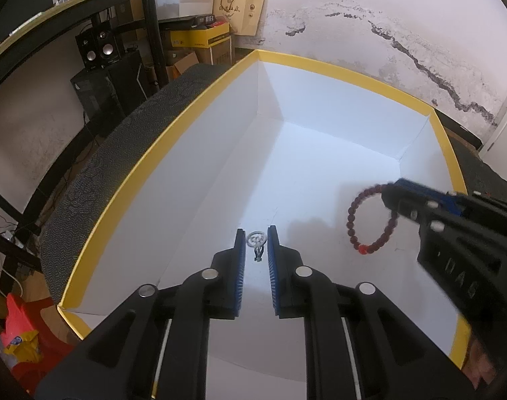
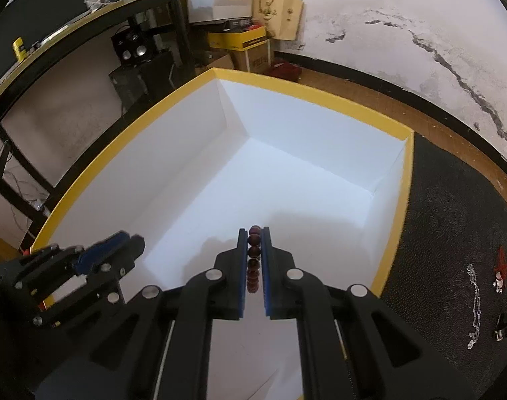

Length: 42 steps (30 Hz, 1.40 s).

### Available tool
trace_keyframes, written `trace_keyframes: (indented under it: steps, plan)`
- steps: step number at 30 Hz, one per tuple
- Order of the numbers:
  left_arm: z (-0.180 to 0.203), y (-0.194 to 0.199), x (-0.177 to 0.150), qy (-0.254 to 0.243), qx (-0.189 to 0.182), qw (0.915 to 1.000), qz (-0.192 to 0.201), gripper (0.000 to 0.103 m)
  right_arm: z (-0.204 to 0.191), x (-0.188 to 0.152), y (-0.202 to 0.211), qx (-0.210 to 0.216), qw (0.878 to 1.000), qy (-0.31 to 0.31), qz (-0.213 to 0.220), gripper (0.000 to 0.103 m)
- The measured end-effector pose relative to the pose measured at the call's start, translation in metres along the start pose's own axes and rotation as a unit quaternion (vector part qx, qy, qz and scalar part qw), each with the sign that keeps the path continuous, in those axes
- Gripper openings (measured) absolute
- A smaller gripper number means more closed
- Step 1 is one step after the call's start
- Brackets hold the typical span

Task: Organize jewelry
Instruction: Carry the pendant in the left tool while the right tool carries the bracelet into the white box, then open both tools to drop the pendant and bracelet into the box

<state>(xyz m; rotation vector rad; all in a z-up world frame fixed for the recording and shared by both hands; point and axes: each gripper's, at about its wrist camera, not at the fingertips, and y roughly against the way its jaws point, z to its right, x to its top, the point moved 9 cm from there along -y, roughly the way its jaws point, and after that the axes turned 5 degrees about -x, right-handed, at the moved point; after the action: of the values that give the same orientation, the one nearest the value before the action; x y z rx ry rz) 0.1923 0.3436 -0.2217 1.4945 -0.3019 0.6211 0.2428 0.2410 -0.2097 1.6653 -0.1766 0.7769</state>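
Nearest in the left wrist view, the left gripper [image 1: 256, 230] hangs inside the box [image 1: 320, 63], pointing steeply down at its white floor. Its fingers stand a little apart. A small silver charm [image 1: 255, 239] sits in the gap between the tips with white showing on both sides, so the pads do not press on it. Whether it rests on the floor or is in the air, I cannot tell.

To its right, also inside the box, the right gripper [image 2: 254, 230] has its fingers nearly closed around the bracelet [image 2: 253, 254]. The dark beads line up along the slot, edge-on, and the pads look to be touching them. From the left, the bracelet [image 1: 350, 220] shows as a full loop hanging below that gripper's tip, with a red bead lowest. It is blurred near the top, so I cannot tell how firm the hold is.

Both pieces lie directly between their own fingers and over the floor, so I judge that setting them down needs only opening, with no reaching.

Further off, outside the right wall, a silver chain [image 2: 475, 303] lies on the dark mat [image 2: 447, 200], its length running near to far. The right hand is much the nearer to it
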Motion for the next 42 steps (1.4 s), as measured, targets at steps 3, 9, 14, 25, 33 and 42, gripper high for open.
trace_keyframes:
  steps: [3,9,14,25,33,42]
  plan:
    - [0.003,0.011,0.005,0.012,-0.011,0.9997,0.02,0.092,0.007,0.012,0.016,0.0,0.999,-0.008,0.039,0.094]
    - [0.008,0.021,0.011,0.01,-0.007,0.9991,0.041,0.096,0.008,0.02,0.026,0.0,0.999,-0.003,0.047,0.094]
    - [0.008,0.021,0.011,0.012,-0.009,0.999,0.042,0.096,0.007,0.022,0.028,0.004,0.999,-0.003,0.046,0.094]
    - [0.016,0.027,0.011,0.007,-0.004,0.9991,0.041,0.096,0.023,0.02,0.044,0.001,0.998,-0.018,0.056,0.094]
    - [0.071,0.042,0.018,-0.028,-0.013,0.9981,0.054,0.096,0.105,0.009,0.09,-0.029,0.994,-0.065,0.082,0.094]
    - [0.197,0.048,0.017,-0.107,-0.048,0.9915,0.055,0.096,0.259,-0.045,0.141,-0.099,0.98,-0.142,0.094,0.094]
